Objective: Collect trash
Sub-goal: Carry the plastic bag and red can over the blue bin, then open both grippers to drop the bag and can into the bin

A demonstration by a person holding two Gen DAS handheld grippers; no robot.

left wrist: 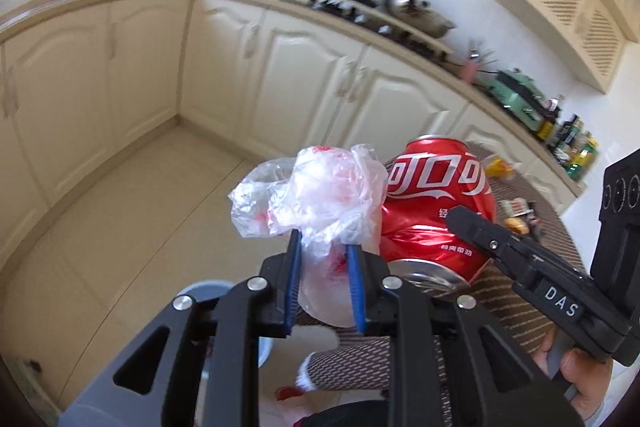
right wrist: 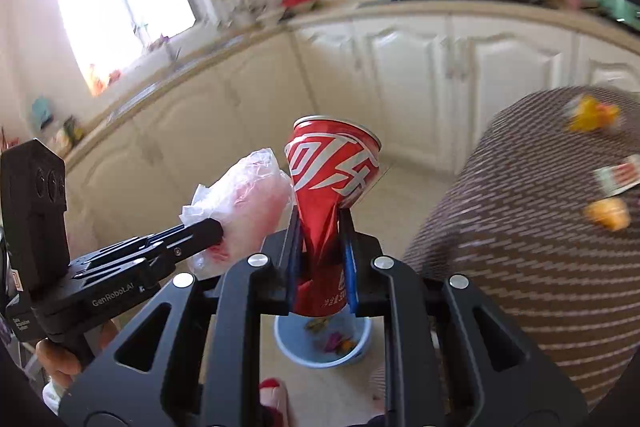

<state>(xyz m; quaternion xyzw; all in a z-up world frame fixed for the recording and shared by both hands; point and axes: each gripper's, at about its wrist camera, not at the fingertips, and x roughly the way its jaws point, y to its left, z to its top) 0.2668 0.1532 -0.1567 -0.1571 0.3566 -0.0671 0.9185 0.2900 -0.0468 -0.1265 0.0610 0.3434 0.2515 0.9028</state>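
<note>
My left gripper (left wrist: 323, 247) is shut on a crumpled clear plastic bag (left wrist: 316, 195) with red print. My right gripper (right wrist: 321, 217) is shut on a crushed red cola can (right wrist: 330, 187). The two grippers are side by side above the floor; the can (left wrist: 436, 203) shows right of the bag in the left wrist view, and the bag (right wrist: 244, 203) shows left of the can in the right wrist view. A blue trash bin (right wrist: 320, 351) with several scraps inside stands on the floor directly below the can. Its rim (left wrist: 208, 287) shows under the left gripper.
A round table with a brown woven cloth (right wrist: 540, 247) stands at the right, with yellow and orange wrappers (right wrist: 592, 115) and a red-white packet (right wrist: 620, 173) on it. Cream kitchen cabinets (left wrist: 280, 67) and a counter with pots run behind. Tiled floor (left wrist: 140, 227) lies on the left.
</note>
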